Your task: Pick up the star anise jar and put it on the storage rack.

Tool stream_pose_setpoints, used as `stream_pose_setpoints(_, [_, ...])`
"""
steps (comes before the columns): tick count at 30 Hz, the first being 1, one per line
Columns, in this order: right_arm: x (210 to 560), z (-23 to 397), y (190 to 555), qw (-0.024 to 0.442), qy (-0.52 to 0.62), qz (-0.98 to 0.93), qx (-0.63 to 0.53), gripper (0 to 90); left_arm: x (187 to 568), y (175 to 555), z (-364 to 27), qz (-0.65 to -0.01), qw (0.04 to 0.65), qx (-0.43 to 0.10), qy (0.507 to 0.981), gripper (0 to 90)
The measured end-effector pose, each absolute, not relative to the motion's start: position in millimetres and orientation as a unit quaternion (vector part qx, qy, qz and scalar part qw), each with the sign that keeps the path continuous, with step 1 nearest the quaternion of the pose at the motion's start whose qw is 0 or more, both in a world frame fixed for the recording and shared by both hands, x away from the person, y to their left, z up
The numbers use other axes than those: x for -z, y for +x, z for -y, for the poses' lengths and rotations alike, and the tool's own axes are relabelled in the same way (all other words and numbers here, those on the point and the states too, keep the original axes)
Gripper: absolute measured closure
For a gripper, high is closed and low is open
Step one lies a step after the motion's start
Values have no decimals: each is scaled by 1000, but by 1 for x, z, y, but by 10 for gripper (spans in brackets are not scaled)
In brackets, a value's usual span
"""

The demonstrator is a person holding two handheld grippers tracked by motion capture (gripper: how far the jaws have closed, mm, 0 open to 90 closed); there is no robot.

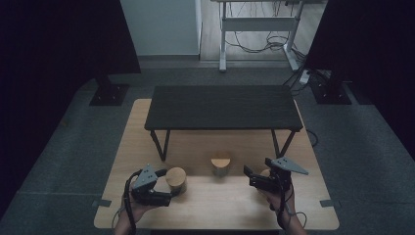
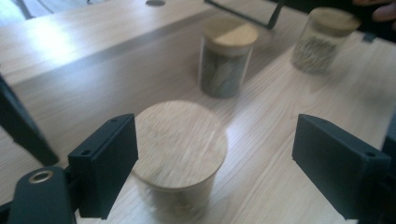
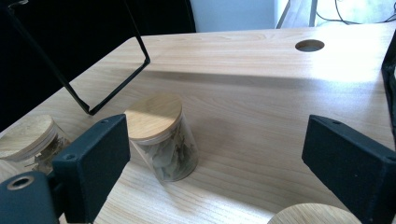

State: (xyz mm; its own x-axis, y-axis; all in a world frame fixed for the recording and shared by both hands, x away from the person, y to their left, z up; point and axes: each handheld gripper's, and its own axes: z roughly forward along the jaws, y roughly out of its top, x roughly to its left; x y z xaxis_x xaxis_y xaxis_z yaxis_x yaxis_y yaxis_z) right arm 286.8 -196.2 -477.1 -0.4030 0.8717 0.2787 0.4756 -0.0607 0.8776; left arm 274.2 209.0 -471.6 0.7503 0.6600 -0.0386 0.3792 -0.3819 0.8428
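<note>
While the pale wooden table carries a low black shelf on thin metal legs across its far half, three glass jars stand in a loose row on the near half, each capped with a round wooden lid.

The middle jar holds dried green leaves, bay leaves by the look of them, plain to see in the right gripper view; it stands upright just in front of the shelf, half in its shadow. The right-hand jar is packed with small pale greenish bits, too blurred to name. Its lid pokes up at the bottom edge of the right gripper view, close to one jaw.

Now the one in play: the left jar, nearest the person's left hand. It's short and round, upright on the table, its light-grained lid flat and shut on top. Its contents are too blurred to tell.

The left gripper has it between its jaws. One jaw sits right against the lid's edge, the other stands well clear, so the jaws are released, nothing clenched.

The right gripper hangs over bare table, jaws wide apart, grasping nothing; the leaf jar is just beyond one jaw.
</note>
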Motion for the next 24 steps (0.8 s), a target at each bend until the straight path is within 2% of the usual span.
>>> stream_pose_setpoints(2, [478,196,287,188,507,-661,-520,73,475,275,-208,-322,447,-170,817,131])
stream_pose_setpoints(12, [479,188,285,182,492,-674,-520,81,483,279,-214,-325,433,-179,821,123])
stream_pose_setpoints(24, [481,180,283,176,478,-692,-512,86,496,285,-217,-326,439,-171,820,116])
